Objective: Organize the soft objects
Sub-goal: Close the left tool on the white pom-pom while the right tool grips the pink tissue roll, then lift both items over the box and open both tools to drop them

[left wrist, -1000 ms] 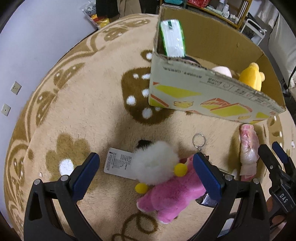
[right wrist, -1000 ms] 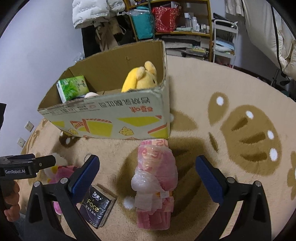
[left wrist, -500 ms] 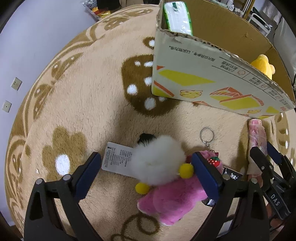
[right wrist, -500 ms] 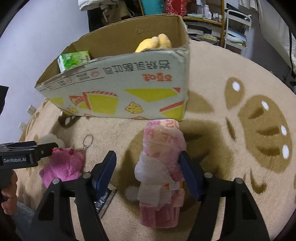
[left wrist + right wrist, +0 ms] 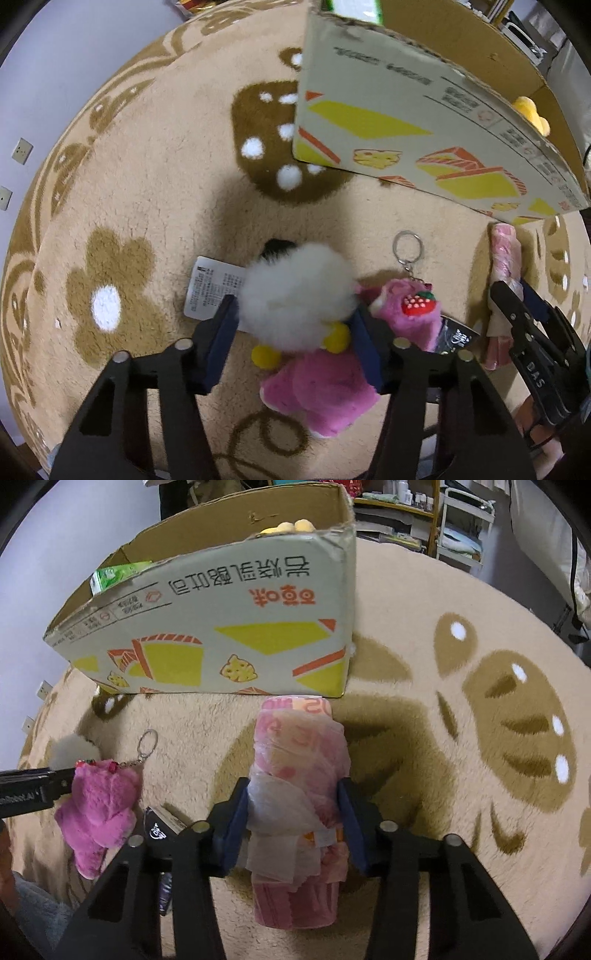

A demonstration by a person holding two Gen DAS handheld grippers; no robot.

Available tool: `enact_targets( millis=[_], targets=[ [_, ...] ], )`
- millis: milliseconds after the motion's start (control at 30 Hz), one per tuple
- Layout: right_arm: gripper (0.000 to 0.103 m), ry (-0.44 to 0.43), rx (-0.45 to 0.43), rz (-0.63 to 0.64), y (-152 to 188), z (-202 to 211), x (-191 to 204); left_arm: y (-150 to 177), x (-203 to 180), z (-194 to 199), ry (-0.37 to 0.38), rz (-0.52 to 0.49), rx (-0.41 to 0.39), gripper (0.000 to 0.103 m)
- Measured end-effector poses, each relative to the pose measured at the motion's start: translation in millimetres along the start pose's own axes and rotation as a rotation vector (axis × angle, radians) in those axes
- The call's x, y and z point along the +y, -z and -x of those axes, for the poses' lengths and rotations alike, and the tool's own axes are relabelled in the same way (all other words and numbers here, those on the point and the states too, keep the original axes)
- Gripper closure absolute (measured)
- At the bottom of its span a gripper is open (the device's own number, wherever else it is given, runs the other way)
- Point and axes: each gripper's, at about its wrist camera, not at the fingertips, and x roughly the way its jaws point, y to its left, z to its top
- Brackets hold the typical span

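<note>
Beige carpet (image 5: 155,192) with brown flower shapes lies under both your grippers, and a printed cardboard box (image 5: 229,627) stands at the far side. Your left gripper (image 5: 293,326) points straight down, its jaws closing around the white fluffy plush (image 5: 295,295), which sits between the pads on top of a pink plush toy (image 5: 325,391). Your right gripper (image 5: 291,823) is clamped on the pink wrapped roll (image 5: 299,753), which lies on the carpet with its far end just before the box.
</note>
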Motion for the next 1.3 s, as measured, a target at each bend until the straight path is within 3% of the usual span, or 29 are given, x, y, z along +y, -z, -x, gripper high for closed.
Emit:
enact_targets(
  millis=[133, 233, 433, 1000, 1300],
  targets=[
    [0.055, 0.010, -0.015, 0.013, 2.9, 1.6, 1.9, 4.0, -4.6, 2.5, 0.032, -0.003, -0.005, 0.071],
    [0.055, 0.010, -0.031, 0.019, 5.3, 5.2, 6.2, 7.0, -7.8, 6.3, 0.009, -0.020, -0.025, 0.081],
    [0.055, 0.002, -0.097, 0.020, 5.8, 24.1, 10.4, 18.7, -8.6, 21.6, -0.008, -0.017, -0.078, 0.089],
    [0.055, -0.007, -0.248, 0.055, 5.8, 76.9, 18.2, 29.3, -5.2, 73.9, 0.035, -0.018, -0.303, 0.091],
    [0.055, -0.018, -0.356, 0.070, 7.8, 115.2, 24.0, 44.7, 0.0, 129.8, 0.062, 0.001, -0.526, 0.091]
  ],
)
